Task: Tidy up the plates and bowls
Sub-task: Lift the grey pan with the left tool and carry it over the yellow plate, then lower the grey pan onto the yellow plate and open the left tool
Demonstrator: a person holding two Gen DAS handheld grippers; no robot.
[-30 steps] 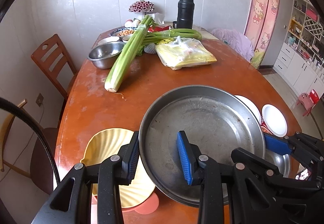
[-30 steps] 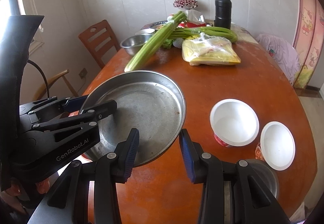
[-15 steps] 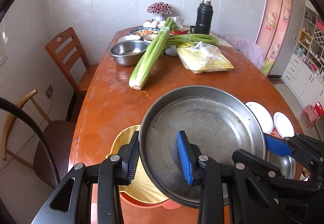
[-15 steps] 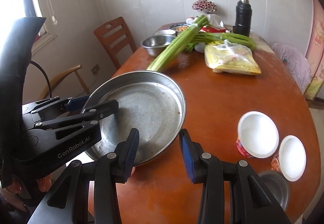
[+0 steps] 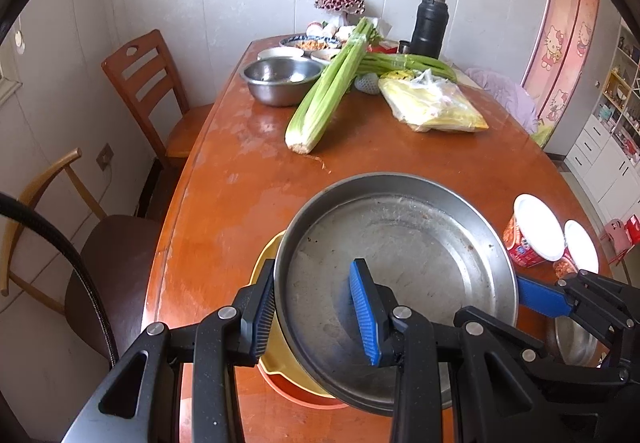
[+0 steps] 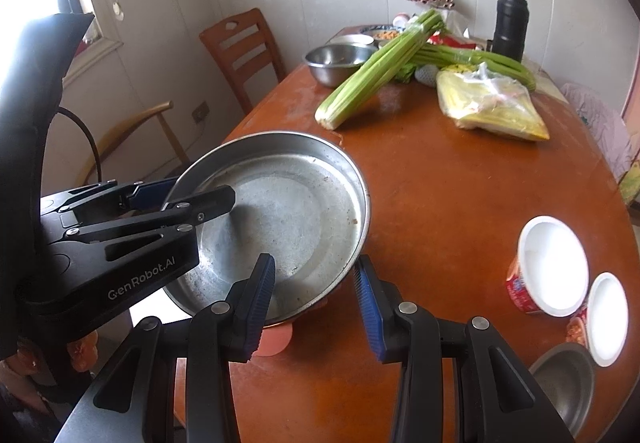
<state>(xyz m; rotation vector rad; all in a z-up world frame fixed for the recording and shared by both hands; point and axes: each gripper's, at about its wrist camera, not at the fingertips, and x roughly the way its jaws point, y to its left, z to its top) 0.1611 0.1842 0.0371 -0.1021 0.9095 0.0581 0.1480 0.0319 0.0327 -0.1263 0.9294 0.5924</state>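
A wide steel pan [image 5: 400,267] [image 6: 288,219] hangs tilted over the table's near left part. My left gripper [image 5: 314,317] is shut on its left rim. My right gripper [image 6: 316,303] is shut on the opposite rim, one finger inside the pan and one outside. Each gripper shows in the other's view: the right gripper [image 5: 560,299] and the left gripper [image 6: 192,199]. Under the pan lies a yellow shell-shaped plate [image 5: 268,267] on an orange plate [image 5: 304,397], both mostly hidden. Two white-lidded red cups [image 6: 554,263] [image 6: 608,317] and a small steel bowl [image 6: 564,387] stand to the right.
At the far end of the orange-brown table [image 5: 248,179] lie a celery bunch [image 5: 328,91], a steel bowl [image 5: 280,79], a yellow plastic bag [image 5: 432,107] and a black flask [image 5: 430,25]. Two chairs [image 5: 148,83] [image 5: 48,211] stand along the left edge.
Both grippers have carried the pan leftward and a little lower, so it now covers most of the yellow plate. The cups have slid toward the right in both views.
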